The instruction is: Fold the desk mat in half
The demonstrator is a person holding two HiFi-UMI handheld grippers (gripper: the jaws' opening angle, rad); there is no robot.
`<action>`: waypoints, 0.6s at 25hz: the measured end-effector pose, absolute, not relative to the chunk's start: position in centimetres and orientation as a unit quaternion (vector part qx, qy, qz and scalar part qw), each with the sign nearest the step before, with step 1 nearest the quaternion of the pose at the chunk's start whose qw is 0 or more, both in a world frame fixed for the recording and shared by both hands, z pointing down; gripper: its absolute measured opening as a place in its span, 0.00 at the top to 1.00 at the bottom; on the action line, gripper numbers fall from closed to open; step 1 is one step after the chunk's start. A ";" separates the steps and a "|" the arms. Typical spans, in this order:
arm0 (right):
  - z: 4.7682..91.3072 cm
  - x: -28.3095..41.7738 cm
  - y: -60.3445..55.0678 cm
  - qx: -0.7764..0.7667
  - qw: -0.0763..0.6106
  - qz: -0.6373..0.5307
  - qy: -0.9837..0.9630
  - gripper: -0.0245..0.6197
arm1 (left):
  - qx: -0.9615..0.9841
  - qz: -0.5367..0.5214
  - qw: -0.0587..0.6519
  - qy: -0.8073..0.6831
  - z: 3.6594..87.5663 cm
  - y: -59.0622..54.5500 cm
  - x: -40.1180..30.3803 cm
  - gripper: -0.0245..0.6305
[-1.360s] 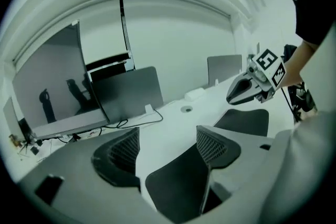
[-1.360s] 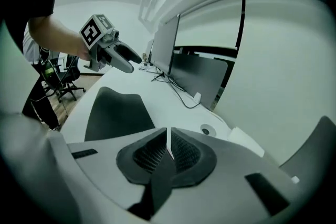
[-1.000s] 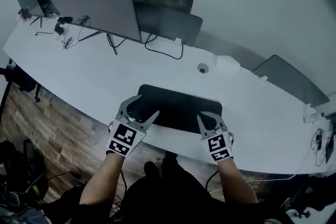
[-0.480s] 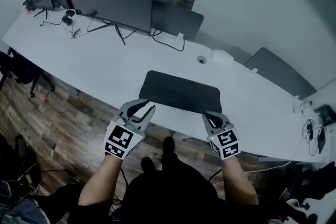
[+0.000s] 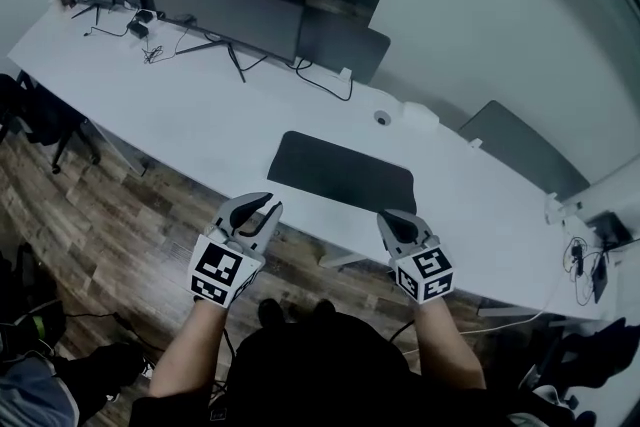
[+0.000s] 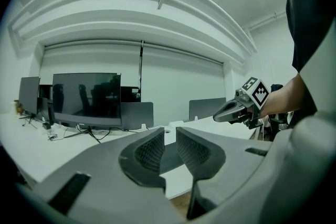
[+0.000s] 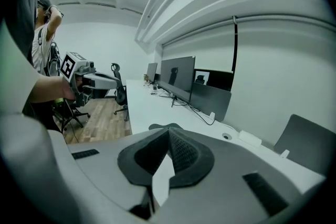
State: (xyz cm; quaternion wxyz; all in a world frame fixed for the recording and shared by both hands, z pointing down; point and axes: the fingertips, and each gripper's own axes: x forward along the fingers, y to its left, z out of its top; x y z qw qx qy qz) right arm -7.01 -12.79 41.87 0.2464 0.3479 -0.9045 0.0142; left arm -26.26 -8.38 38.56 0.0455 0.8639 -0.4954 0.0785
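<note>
The dark desk mat point(image 5: 340, 173) lies flat and unfolded on the white desk point(image 5: 180, 125). Both grippers hang in front of the desk's near edge, over the wooden floor, apart from the mat. My left gripper point(image 5: 262, 207) points at the mat's left end. Its jaws have just been closing to a narrow gap, and nothing is between them point(image 6: 169, 131). My right gripper point(image 5: 392, 218) is shut on nothing, its tips meeting point(image 7: 168, 131). Each gripper shows in the other's view: the right gripper point(image 6: 231, 112) and the left gripper point(image 7: 105, 81).
Dark monitors point(image 5: 220, 0) stand along the desk's far side with cables point(image 5: 320, 85) behind them. A round grommet point(image 5: 381, 118) sits beyond the mat. A grey panel point(image 5: 510, 150) stands at the right. An office chair point(image 5: 30, 115) is at the far left.
Both grippers have drawn back from the mat's front corners, off the desk's near edge. The left jaws went from wide open to a narrow gap. The mat stays flat.
</note>
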 end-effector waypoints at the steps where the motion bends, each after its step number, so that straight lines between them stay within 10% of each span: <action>1: 41.6 -7.2 -12.8 0.347 0.243 0.017 -0.906 0.96 | 0.861 0.077 0.045 -0.500 38.4 -8.1 -26.4 0.85; 15: 36.3 -1.4 -12.5 0.318 0.191 -0.015 -0.928 0.96 | 0.816 0.095 0.059 -0.568 36.5 -6.9 -23.7 0.86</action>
